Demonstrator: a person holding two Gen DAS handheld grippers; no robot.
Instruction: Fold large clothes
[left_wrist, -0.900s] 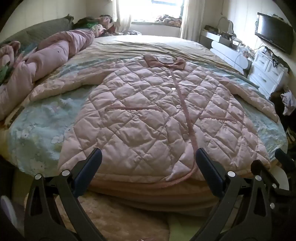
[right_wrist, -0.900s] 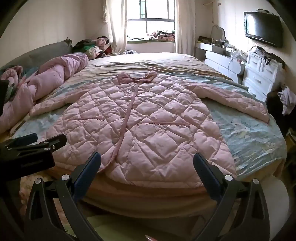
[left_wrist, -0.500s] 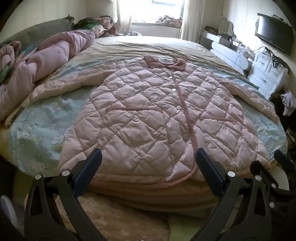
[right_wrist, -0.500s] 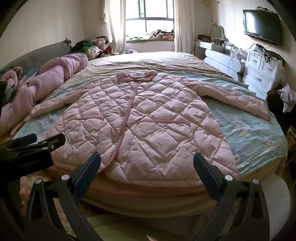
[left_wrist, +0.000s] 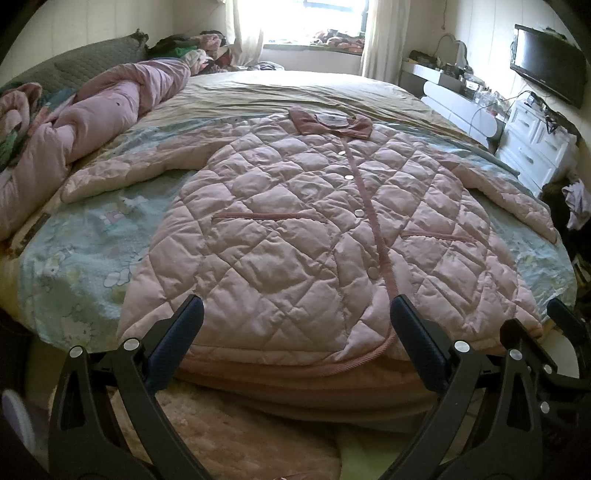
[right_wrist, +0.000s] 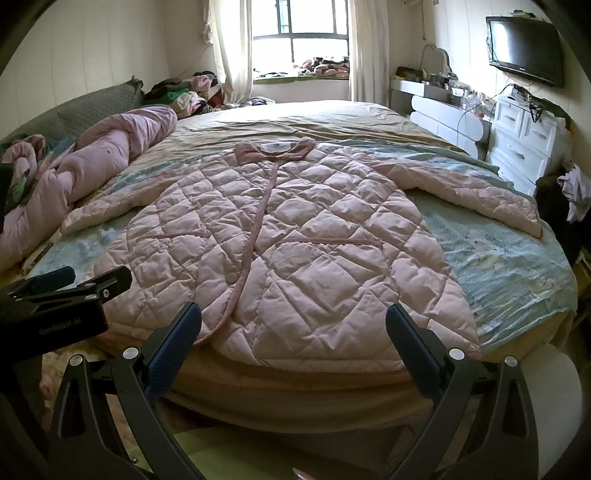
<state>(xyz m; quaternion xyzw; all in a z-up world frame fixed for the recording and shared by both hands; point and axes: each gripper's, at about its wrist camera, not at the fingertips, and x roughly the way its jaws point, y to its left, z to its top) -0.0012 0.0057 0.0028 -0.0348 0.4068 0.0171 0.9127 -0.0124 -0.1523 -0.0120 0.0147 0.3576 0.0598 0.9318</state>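
Note:
A large pink quilted coat (left_wrist: 295, 229) (right_wrist: 295, 236) lies flat and buttoned on the round bed, collar toward the window, both sleeves spread outward, hem at the near bed edge. My left gripper (left_wrist: 295, 314) hovers open just short of the hem, nothing between its fingers. My right gripper (right_wrist: 293, 314) is also open and empty, in front of the hem's right half. In the right wrist view the left gripper's body (right_wrist: 55, 295) shows at the left edge; in the left wrist view the right gripper's fingers (left_wrist: 524, 332) show at the lower right.
The bed (left_wrist: 74, 251) has a pale blue printed sheet. A rolled pink duvet (left_wrist: 92, 122) lies along its left side. White drawers (right_wrist: 524, 147) and a wall television (right_wrist: 524, 48) stand on the right. A fluffy rug (left_wrist: 221, 435) lies below the bed edge.
Both views have tilted slightly upward and shifted a little; the coat lies as before and both grippers stay open.

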